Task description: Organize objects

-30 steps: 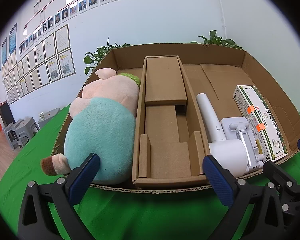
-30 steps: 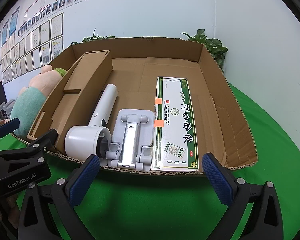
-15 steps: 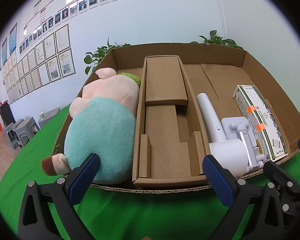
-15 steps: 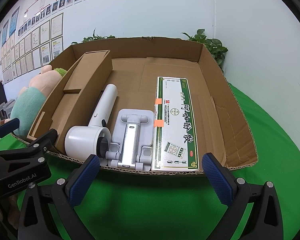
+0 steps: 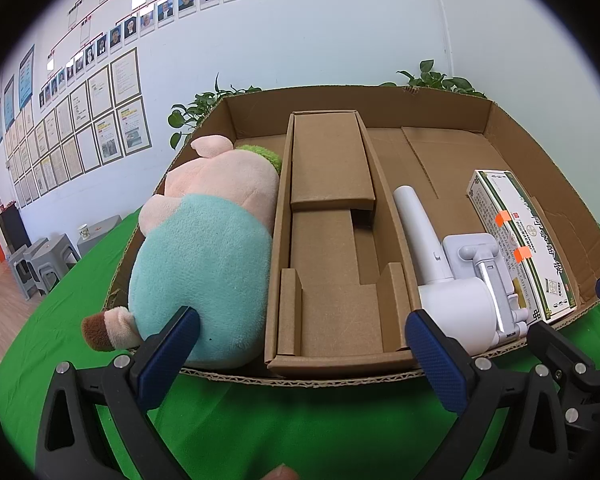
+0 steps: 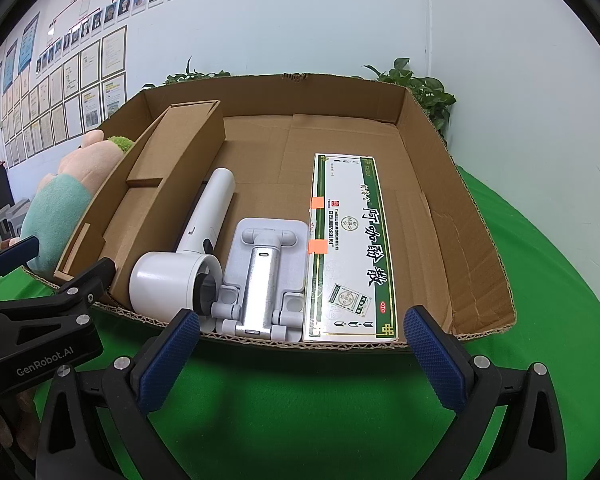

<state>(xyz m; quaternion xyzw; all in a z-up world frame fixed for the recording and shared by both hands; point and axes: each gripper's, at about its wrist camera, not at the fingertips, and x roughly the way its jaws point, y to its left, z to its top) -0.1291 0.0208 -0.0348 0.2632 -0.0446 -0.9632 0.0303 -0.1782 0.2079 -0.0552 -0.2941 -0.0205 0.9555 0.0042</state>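
On the green cloth [image 6: 300, 400] both grippers, left [image 5: 300, 360] and right [image 6: 300, 348], gape empty; the soft, light plush [image 5: 204, 264] likely suits a belly pinch.

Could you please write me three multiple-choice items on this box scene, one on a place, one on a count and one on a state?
1. What lies directly left of the phone stand in the cardboard box?
A. the plush toy
B. the white hair dryer
C. the medicine box

2. How many orange stickers are on the medicine box?
A. two
B. three
C. four

3. How do both grippers stand?
A. open and empty
B. shut on the plush toy
C. shut on the box rim

Answers:
1 B: the white hair dryer touches the stand's left edge.
2 A: two show on its left edge.
3 A: the left gripper and right gripper are spread, holding nothing.
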